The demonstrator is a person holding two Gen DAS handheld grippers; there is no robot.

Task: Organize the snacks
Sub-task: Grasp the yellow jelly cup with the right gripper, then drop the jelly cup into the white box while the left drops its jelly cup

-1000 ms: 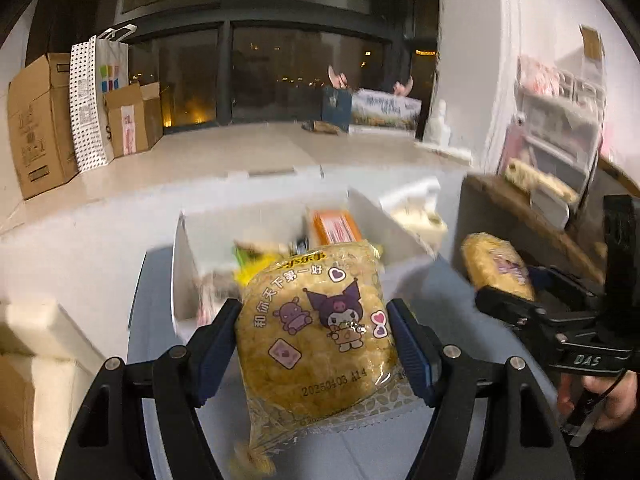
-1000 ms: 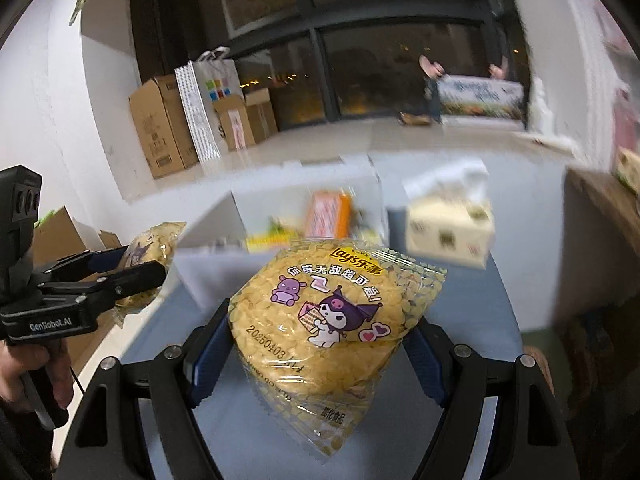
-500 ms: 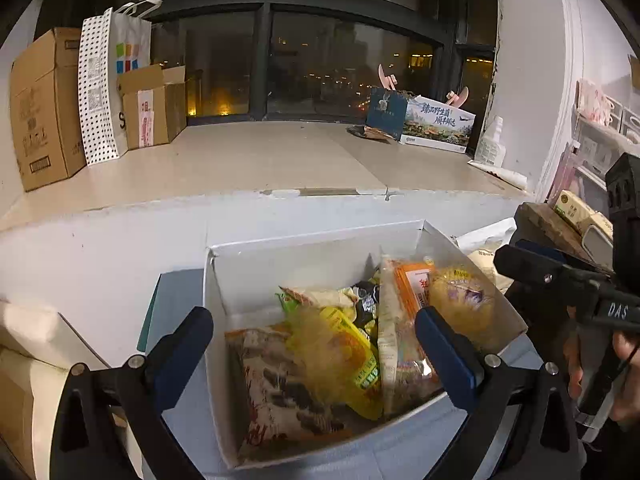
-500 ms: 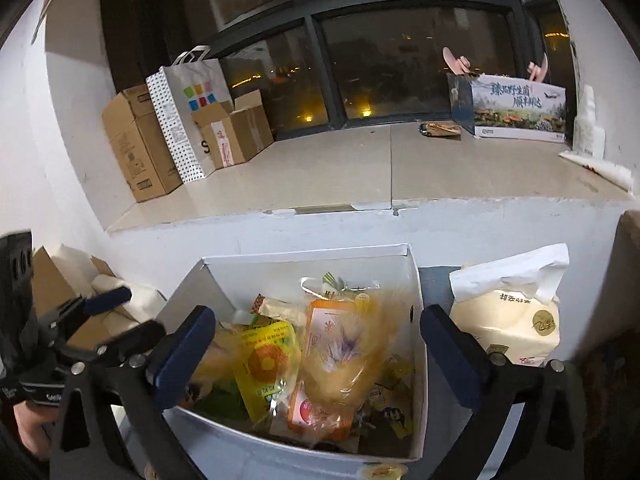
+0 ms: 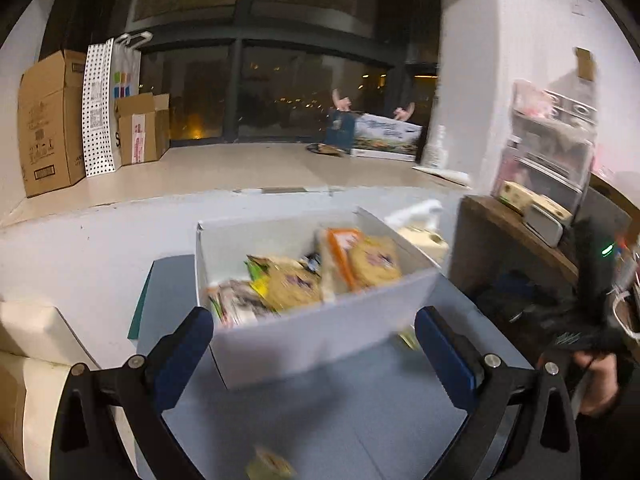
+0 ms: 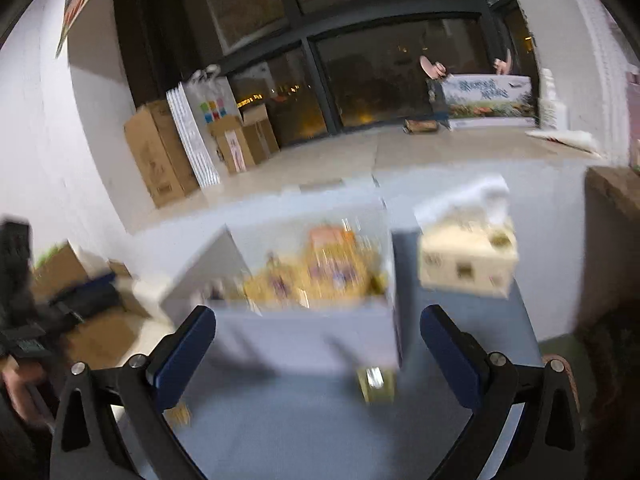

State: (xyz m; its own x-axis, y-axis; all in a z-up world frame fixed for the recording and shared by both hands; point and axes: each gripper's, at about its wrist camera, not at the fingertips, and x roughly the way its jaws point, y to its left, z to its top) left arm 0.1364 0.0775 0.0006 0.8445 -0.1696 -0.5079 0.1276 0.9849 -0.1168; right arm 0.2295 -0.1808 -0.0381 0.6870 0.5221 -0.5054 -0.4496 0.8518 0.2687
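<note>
A white open box (image 5: 312,340) stands on the grey table (image 5: 360,432), filled with several snack packets. Two yellow chip bags (image 5: 372,260) lie on top of the pile. My left gripper (image 5: 314,346) is open and empty, held just in front of the box. My right gripper (image 6: 318,346) is open and empty, also in front of the box (image 6: 304,340); this view is blurred. A small yellow packet (image 6: 376,384) lies on the table by the box's near right corner. Another small packet (image 5: 270,466) lies near the table's front.
A tissue box (image 6: 466,260) stands right of the snack box. A wooden shelf (image 5: 516,240) with containers is at the right. Cardboard boxes (image 5: 44,120) and a paper bag (image 5: 110,104) stand on the ledge behind. More cartons (image 5: 28,360) are low left.
One second ago each gripper was shut on a yellow chip bag. Both bags were let go into the box. Both grippers are open and have pulled back from the box.
</note>
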